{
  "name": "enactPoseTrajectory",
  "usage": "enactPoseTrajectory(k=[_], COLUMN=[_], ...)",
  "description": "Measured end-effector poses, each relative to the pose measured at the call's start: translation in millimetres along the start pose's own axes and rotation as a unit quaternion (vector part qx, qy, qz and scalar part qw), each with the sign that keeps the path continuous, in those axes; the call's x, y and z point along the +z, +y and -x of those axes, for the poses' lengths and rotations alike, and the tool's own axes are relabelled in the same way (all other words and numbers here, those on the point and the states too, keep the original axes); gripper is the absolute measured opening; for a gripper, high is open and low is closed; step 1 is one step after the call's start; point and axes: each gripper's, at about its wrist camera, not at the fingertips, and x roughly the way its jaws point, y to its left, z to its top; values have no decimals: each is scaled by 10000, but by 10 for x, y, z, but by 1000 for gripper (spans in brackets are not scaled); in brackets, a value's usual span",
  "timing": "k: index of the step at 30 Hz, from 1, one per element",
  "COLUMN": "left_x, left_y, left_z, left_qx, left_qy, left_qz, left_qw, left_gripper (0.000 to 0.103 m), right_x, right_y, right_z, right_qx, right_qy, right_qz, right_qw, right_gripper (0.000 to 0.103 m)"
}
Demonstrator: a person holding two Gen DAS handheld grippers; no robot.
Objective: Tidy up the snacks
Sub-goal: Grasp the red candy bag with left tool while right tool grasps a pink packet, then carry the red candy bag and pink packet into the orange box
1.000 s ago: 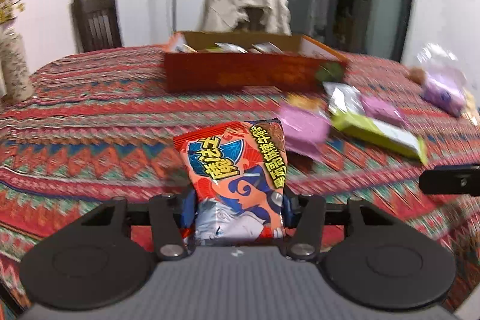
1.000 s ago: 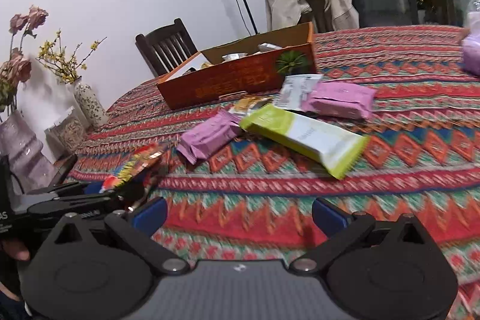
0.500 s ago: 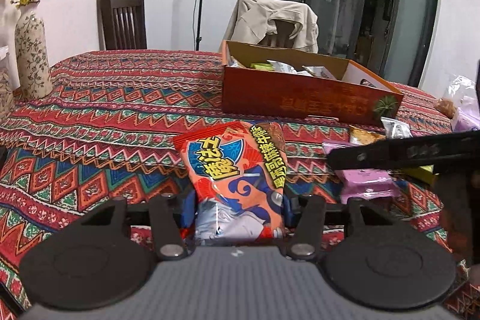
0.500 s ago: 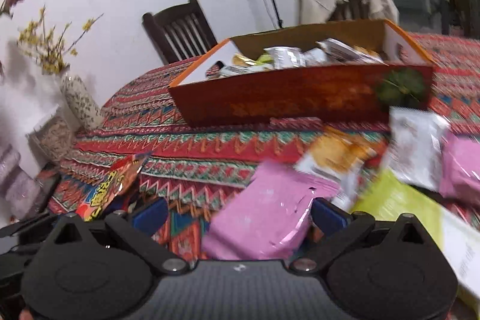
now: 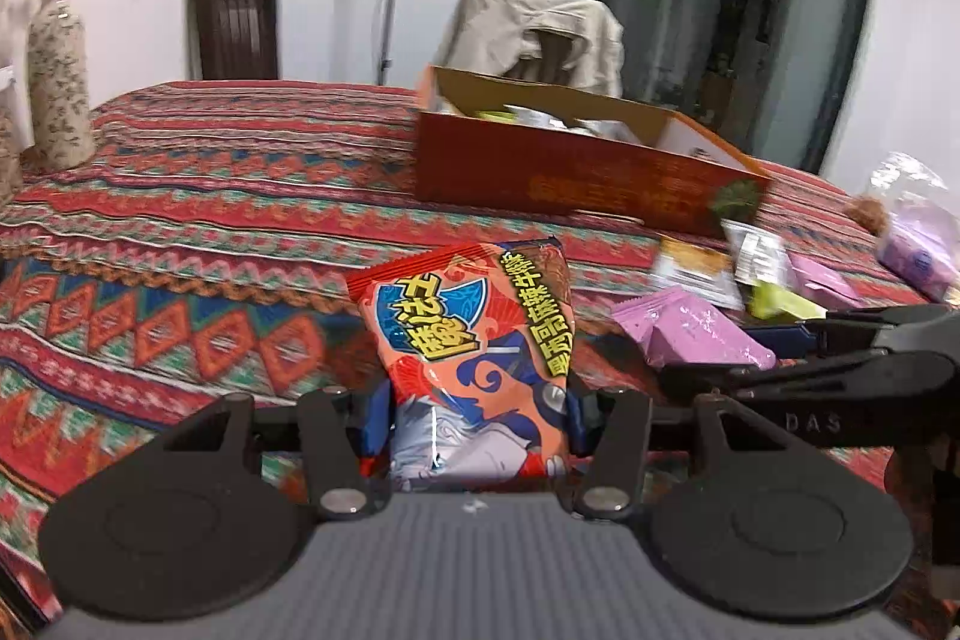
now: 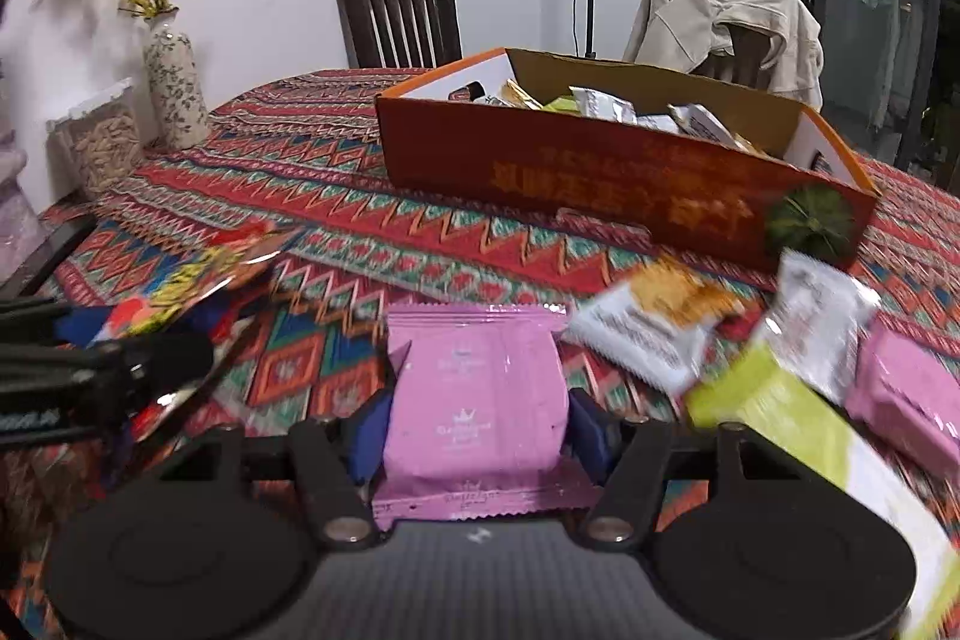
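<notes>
Left claw (image 5: 474,415) clamped on red-orange snack packet (image 5: 474,340), blue pads pressing both lower edges, packet upright and sticking out forward above tabletop (image 5: 210,220). Right claw (image 6: 477,427) around pink packet (image 6: 477,394), jaws just been closing, blue pads against both sides of packet, packet between them. Same pink packet (image 5: 690,328) visible from left view, at tip of right claw coming in from right edge. From right view, left claw at left edge with red-orange packet (image 6: 204,280), just beside pink one.

Next to pink packet on right side: white-and-orange packet (image 6: 654,322), green-and-white packet (image 6: 804,436), grey-white packet (image 6: 810,322), second pink packet (image 6: 906,400), all loose on striped zigzag tablecloth, some overlapping, blurred. Clear bag with purple contents (image 5: 918,232) further right, near tabletop edge.

Beyond loose pile: open orange cardboard box (image 6: 600,184) on tabletop, long side facing, several packets inside, exact types hard to tell. Grey-white packet touching or just beside box's right front corner.

Far left on tabletop: patterned vase (image 6: 174,88) with yellow-flowered branches, clear container (image 6: 102,142) just beside it. Behind tabletop: dark wooden chair (image 6: 399,16), second chair draped with beige jacket (image 6: 732,22), white wall, glass doors at right.
</notes>
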Motion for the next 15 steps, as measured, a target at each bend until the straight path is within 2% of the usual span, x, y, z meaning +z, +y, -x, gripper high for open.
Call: enactPoseTrajectory(k=[9,15], left_x=[-149,-139], left_y=[-509,-803], left_z=[130,203], left_qx=[-182,-137], left_qy=[68,45], left_qz=[-253,-534], left_qw=[9995,9985], left_gripper=[53,53], right_x=[-578,-823], right_y=[-330,-627], right_z=[853,1185], right_qx=[-232,-330], right_qy=[-245,-513], right_qz=[-431,-742], right_qw=[9985,9954], right_gripper=[61,61])
